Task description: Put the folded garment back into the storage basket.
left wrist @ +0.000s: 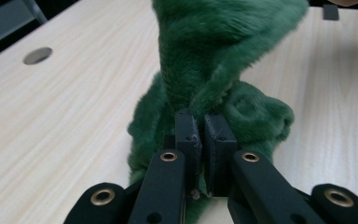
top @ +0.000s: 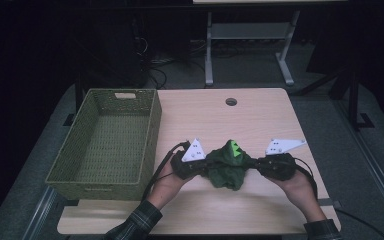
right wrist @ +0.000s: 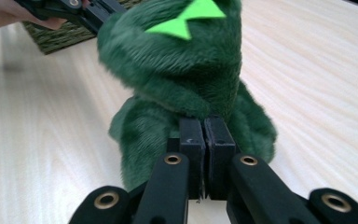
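Note:
A dark green plush toy (top: 227, 169) with bright green felt spikes (top: 235, 147) sits on the light wooden table (top: 260, 120), near its front middle. My left gripper (top: 207, 167) meets the toy from the left and my right gripper (top: 252, 164) from the right. In the left gripper view the left gripper (left wrist: 204, 117) is shut, its pads pinching a fold of the toy's fur (left wrist: 205, 56). In the right gripper view the right gripper (right wrist: 204, 123) is likewise shut on fur low on the toy (right wrist: 177, 74), with the spikes (right wrist: 189, 18) above. The left gripper (right wrist: 74, 8) shows behind the toy there.
An olive woven basket (top: 110, 140) stands on the table's left side, its rim about a hand's width from my left hand. A round cable hole (top: 231, 102) lies near the far edge. Bare tabletop stretches beyond the toy and to its right.

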Action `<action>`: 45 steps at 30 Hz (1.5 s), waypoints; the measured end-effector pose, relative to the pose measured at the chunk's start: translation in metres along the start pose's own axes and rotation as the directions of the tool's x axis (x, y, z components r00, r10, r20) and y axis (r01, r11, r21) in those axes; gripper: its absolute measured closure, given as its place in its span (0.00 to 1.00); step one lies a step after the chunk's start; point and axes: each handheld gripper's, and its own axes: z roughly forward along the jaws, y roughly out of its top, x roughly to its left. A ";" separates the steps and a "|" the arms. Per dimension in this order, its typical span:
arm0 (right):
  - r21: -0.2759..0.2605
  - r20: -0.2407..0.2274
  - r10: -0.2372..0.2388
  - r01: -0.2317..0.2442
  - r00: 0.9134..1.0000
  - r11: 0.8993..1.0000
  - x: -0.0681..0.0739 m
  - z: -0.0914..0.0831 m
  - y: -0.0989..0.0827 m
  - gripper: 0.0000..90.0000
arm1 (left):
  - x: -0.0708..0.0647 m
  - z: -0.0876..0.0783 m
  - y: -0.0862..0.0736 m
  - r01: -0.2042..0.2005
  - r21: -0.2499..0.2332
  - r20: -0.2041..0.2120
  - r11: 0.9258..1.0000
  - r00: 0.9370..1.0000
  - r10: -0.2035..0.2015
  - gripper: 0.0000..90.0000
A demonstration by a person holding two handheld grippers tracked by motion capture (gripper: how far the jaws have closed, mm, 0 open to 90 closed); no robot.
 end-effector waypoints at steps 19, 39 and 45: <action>0.091 -0.062 0.008 -0.003 0.998 0.996 0.014 0.012 -0.025 0.96 | -0.011 0.012 -0.023 -0.026 0.107 0.059 0.994 0.998 0.020 0.93; 0.084 -0.105 0.013 -0.004 0.994 0.996 0.026 -0.012 -0.033 0.70 | -0.015 -0.012 -0.020 0.028 0.090 0.058 0.996 0.998 -0.034 0.75; 0.053 -0.053 0.035 -0.032 0.998 0.998 0.018 -0.021 -0.028 0.83 | -0.009 -0.014 -0.003 0.045 0.054 0.048 0.997 0.998 -0.048 0.82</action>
